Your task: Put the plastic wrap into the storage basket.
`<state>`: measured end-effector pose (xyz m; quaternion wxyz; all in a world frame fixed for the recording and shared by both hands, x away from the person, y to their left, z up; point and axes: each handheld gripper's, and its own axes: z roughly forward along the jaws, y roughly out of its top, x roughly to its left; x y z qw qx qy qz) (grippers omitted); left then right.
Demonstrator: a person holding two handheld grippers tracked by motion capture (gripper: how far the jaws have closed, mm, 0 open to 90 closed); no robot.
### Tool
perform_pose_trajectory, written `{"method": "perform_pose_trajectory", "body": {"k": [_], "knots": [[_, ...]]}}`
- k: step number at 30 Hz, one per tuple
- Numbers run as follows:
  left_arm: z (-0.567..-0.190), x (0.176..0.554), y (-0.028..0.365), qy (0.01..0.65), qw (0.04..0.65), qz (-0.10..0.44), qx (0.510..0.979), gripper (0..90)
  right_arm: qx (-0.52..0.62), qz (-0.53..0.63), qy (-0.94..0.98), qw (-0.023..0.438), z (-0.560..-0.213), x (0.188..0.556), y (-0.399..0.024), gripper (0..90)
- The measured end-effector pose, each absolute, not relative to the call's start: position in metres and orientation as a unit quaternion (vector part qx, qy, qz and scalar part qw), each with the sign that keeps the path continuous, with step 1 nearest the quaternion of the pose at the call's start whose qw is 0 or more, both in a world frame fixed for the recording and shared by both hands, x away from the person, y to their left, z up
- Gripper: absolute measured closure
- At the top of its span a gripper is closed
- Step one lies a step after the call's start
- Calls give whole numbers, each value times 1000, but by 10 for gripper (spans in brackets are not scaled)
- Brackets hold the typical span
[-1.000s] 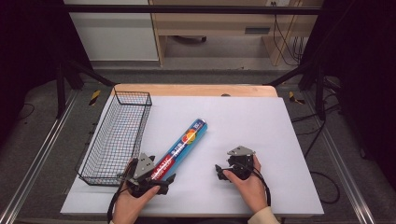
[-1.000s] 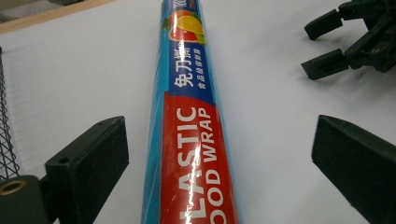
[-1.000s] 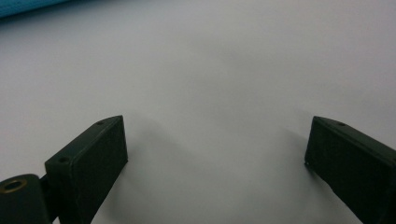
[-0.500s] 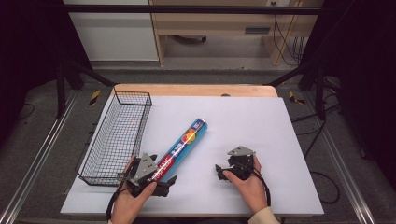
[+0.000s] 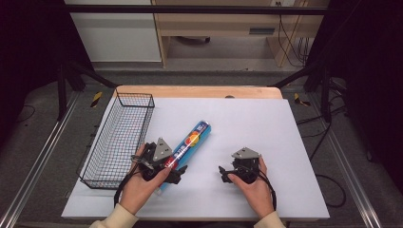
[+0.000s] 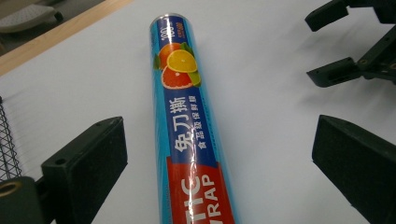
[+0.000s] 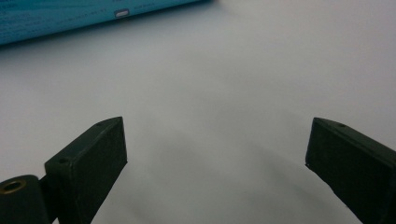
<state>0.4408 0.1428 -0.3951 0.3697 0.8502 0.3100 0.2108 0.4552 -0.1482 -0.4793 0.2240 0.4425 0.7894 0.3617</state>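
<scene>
1. Blue roll of plastic wrap (image 5: pixel 187 145) lying flat on the white tabletop (image 5: pixel 266 128), just beside the wire basket (image 5: pixel 119 137), its near end between the fingers of the left gripper (image 6: pixel 219 154).
2. Likely next: closing on the roll and lifting it, perhaps toward the basket.
3. Risk of slipping: glossy round tube, gripped close to one end, so liable to droop or swing out of the grip once raised.
4. Risk of rolling: one finger (image 6: pixel 86 163) meeting the tube first could nudge it sideways across the smooth tabletop.
5. Left gripper fingers: spread wide, straddling the roll with a gap on each side, touching nothing.
6. Right gripper (image 5: pixel 223 172) fingers (image 7: pixel 88 163): likewise spread wide over bare tabletop, holding nothing, with the roll's edge farther off.
</scene>
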Motion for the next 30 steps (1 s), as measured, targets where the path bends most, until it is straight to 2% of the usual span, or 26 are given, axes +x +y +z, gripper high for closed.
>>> {"method": "perform_pose_trajectory", "body": {"k": [4,8,13,30], "knots": [[-392,448,138,315,339,191,866,38,445,366,784,229,-475,452,-153,59],[-389,453,130,295,294,181,891,38,453,369,778,232,-472,447,-161,60],[-388,457,126,290,273,160,903,39,445,376,778,235,-468,443,-165,58],[-386,485,123,316,231,145,909,58,423,389,778,254,-456,418,-187,87]]}}
